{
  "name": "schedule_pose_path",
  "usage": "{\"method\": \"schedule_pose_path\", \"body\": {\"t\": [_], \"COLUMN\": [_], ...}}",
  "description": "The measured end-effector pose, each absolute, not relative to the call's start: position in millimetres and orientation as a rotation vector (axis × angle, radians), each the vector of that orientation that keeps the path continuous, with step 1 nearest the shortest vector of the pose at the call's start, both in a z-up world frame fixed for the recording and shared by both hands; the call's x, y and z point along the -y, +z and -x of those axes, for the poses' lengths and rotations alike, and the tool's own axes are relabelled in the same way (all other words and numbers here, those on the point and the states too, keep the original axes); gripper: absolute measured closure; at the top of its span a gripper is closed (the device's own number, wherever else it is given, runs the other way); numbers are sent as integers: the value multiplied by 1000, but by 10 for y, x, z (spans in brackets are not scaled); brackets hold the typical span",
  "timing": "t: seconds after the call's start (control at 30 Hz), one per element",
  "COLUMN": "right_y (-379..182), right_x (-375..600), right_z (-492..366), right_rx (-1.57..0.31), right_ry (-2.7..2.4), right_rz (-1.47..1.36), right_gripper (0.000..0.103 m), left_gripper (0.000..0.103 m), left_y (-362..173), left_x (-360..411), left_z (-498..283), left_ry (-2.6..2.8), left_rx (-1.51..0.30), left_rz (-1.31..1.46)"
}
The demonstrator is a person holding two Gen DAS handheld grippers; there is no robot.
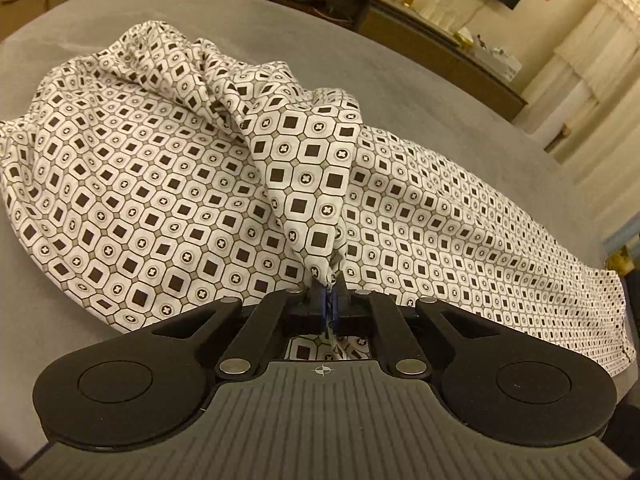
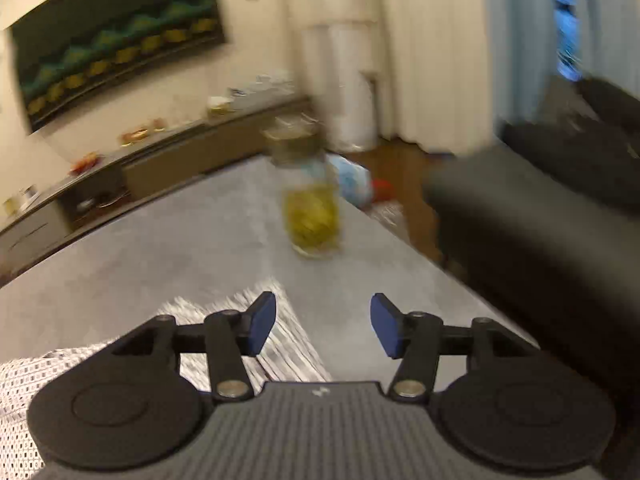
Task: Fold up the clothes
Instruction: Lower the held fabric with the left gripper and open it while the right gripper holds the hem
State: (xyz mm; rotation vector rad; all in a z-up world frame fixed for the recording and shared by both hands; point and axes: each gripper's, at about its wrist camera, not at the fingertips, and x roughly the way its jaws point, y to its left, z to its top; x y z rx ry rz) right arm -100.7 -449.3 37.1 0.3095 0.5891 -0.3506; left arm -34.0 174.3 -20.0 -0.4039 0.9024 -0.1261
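A white garment with a black square-and-circle print (image 1: 168, 184) lies spread over the grey table (image 1: 400, 80). My left gripper (image 1: 329, 300) is shut on a pinched fold of it, and the cloth rises in a taut ridge from the jaws toward the bunched far part. In the blurred right wrist view my right gripper (image 2: 323, 330) stands open with nothing between its blue pads (image 2: 262, 330). A corner of the patterned garment (image 2: 276, 344) lies flat on the table just under and left of it.
A glass jar with yellow-green contents (image 2: 310, 200) stands on the table (image 2: 160, 248) ahead of the right gripper. A dark sofa (image 2: 540, 248) borders the table's right edge. A low cabinet (image 1: 420, 28) with small items runs along the far wall.
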Motion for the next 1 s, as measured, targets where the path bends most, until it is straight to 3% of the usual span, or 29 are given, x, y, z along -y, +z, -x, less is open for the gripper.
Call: {"method": "schedule_pose_path", "body": {"t": [0.1, 0.17, 0.2, 0.3, 0.33, 0.47, 0.5, 0.53, 0.6, 0.77, 1.0], "right_y": [238, 74, -11, -125, -94, 303, 272, 171, -45, -30, -375], "right_x": [4392, 4314, 4280, 4256, 4255, 4208, 4167, 4157, 4195, 4466, 4683], "right_z": [431, 81, -76, -336, -344, 1, 18, -32, -145, -37, -73], "right_rx": [-708, -805, -852, -941, -934, -676, -652, -680, -758, -726, -837], "right_ry": [-118, -29, -3, 55, 61, -25, -70, -118, -224, -230, -202], "right_rz": [-202, -130, -96, -58, -51, -17, 31, 87, 163, -89, -263], "right_gripper": [38, 38, 42, 101, 102, 100, 91, 72, 60, 67, 58], "left_gripper": [103, 103, 103, 103, 103, 103, 103, 103, 103, 103, 103], "left_y": [-190, -148, -115, 26, 72, 112, 45, -31, -172, -248, -250], "left_x": [-1700, -1658, -1634, -1569, -1568, -1613, -1622, -1629, -1652, -1675, -1657], "left_z": [348, 353, 356, 373, 388, 396, 368, 338, 296, 317, 316], "left_ry": [-127, -138, -145, -174, -183, -176, -166, -155, -139, -137, -144], "left_rx": [-890, -865, -846, -780, -751, -719, -741, -765, -805, -816, -812], "left_rz": [400, 381, 369, 333, 335, 358, 362, 367, 382, 390, 406]}}
